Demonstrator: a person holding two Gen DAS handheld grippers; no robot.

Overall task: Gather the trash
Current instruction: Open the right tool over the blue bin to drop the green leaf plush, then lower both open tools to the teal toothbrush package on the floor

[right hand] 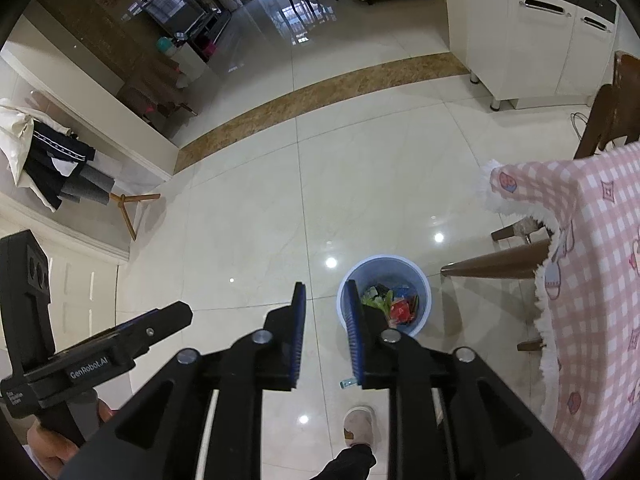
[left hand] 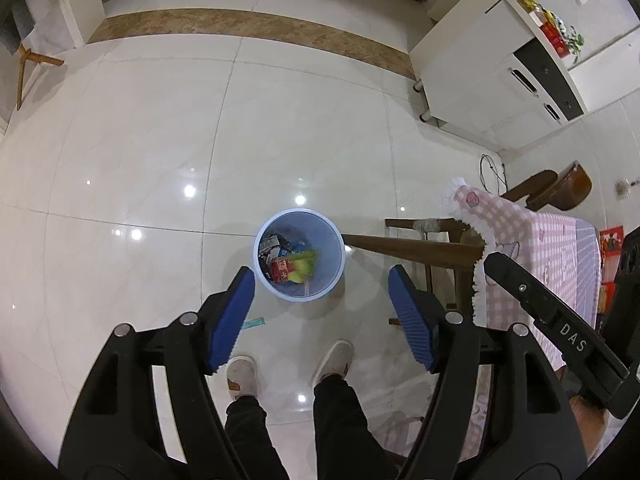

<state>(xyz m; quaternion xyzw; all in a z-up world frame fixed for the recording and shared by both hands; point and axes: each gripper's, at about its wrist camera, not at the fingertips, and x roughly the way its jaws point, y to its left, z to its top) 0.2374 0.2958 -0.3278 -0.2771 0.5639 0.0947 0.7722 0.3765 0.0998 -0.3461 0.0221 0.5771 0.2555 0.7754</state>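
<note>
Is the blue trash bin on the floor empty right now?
No, the blue trash bin already holds trash, including a red carton and a yellow-green wrapper.

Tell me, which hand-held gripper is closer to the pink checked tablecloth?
Right. The right hand-held gripper hangs close beside the tablecloth, near its fringed edge. The left hand-held gripper is farther away, on the right one's other side, lined up over the bin.

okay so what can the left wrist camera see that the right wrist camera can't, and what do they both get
Only the left wrist view shows both slippers and the shelf items atop the white cabinet. Only the right wrist view shows the clothes pile by the wall and the far living room. Both show the blue trash bin with wrappers inside, the pink checked tablecloth, and a small scrap lying on the floor.
</note>
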